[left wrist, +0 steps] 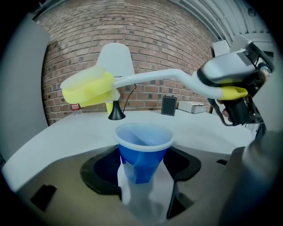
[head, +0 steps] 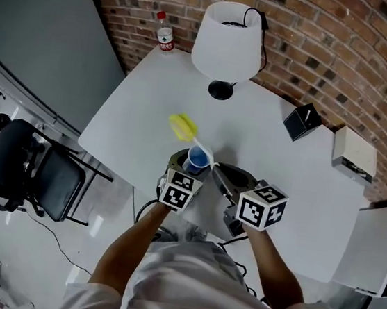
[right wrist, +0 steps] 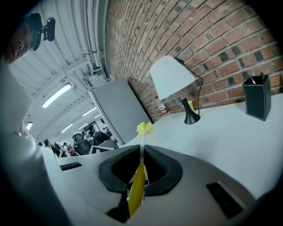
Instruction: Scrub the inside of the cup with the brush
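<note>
One brush [head: 194,139] in right tool [right wrist: 140,164], head pointing away-left (over upright cup [head: 197,159]).

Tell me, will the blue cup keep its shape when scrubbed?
Probably not fully: the cup wall looks thin and creased where the left gripper clamps it. It seems light, so it may twist. The brush head looks spongy, likely gentle.

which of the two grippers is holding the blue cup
The left gripper: its jaws are closed on the blue cup. The right gripper is shut on the brush instead, gripping its handle.
</note>
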The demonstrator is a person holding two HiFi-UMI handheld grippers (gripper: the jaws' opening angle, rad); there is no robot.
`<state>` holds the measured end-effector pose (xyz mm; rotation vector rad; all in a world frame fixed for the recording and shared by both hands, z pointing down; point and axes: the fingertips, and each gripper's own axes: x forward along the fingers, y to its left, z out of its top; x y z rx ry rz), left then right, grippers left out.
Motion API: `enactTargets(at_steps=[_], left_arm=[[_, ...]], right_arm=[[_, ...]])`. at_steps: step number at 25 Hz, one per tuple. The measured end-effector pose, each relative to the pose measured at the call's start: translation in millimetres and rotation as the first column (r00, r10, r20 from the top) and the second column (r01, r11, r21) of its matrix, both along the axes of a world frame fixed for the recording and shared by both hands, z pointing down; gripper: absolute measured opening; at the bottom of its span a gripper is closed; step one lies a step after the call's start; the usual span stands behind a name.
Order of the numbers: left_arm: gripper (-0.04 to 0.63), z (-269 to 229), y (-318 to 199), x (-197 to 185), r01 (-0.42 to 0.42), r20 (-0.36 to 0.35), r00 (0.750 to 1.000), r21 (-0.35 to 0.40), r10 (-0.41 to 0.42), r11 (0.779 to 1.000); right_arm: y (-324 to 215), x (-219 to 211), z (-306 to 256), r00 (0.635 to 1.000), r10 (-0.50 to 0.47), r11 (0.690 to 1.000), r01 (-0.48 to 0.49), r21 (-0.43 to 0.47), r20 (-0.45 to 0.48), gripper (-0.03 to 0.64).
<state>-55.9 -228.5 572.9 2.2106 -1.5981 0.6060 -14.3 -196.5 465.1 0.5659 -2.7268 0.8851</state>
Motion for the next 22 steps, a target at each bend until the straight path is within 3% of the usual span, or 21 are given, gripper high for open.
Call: enactTargets(at_steps=[22], left_arm=[[0.29,28.1,21.6,-6.6,0.058,0.002,0.998,-0.068,-0.058,0.996]], right_arm=[[12.5,-1.3,8.1,0.997,-0.072,0.997,0.072,-0.026,0.006,0.028]])
